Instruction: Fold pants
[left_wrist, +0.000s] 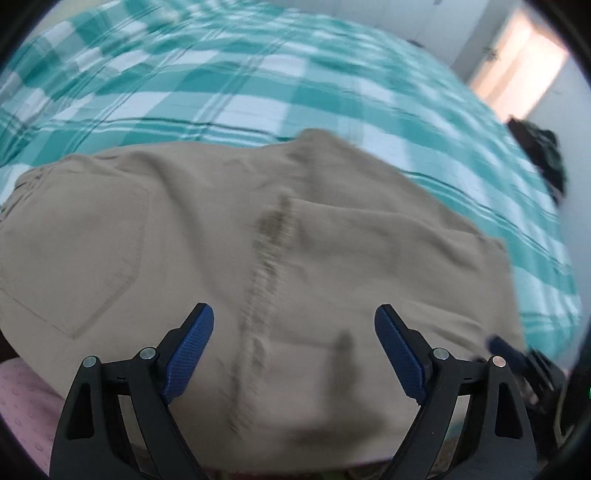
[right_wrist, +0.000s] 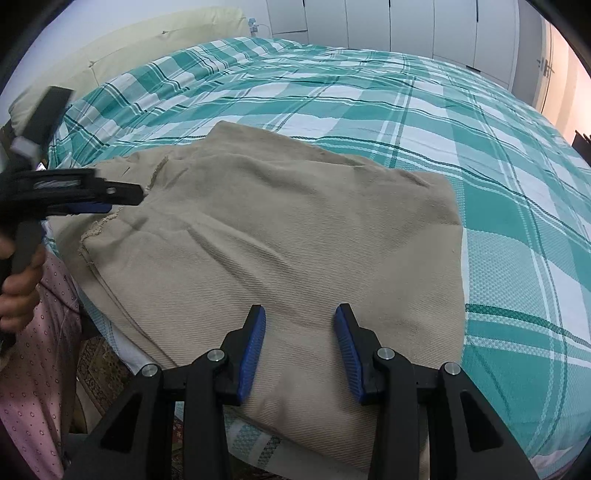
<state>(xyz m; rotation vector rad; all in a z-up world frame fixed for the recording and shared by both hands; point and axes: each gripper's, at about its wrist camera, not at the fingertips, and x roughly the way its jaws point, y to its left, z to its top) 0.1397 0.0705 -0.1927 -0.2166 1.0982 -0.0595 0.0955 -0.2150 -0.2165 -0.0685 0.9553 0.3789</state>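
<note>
Beige pants (right_wrist: 280, 236) lie folded in a thick stack on the bed, near its front edge; the left wrist view shows them too (left_wrist: 229, 243), blurred, with a back pocket at the left. My left gripper (left_wrist: 293, 325) is open wide and empty just above the pants; it also shows from the side in the right wrist view (right_wrist: 122, 197), over the stack's frayed left hem. My right gripper (right_wrist: 300, 325) is open and empty, low over the stack's near right part. Its blurred tip shows at the right edge of the left wrist view (left_wrist: 506, 347).
The bed has a teal and white checked cover (right_wrist: 424, 122). A cream headboard (right_wrist: 129, 44) and white wardrobe doors (right_wrist: 406, 26) stand behind it. A dark object (left_wrist: 539, 155) lies at the bed's right side. The person's pink patterned clothing (right_wrist: 40, 350) is at the front left.
</note>
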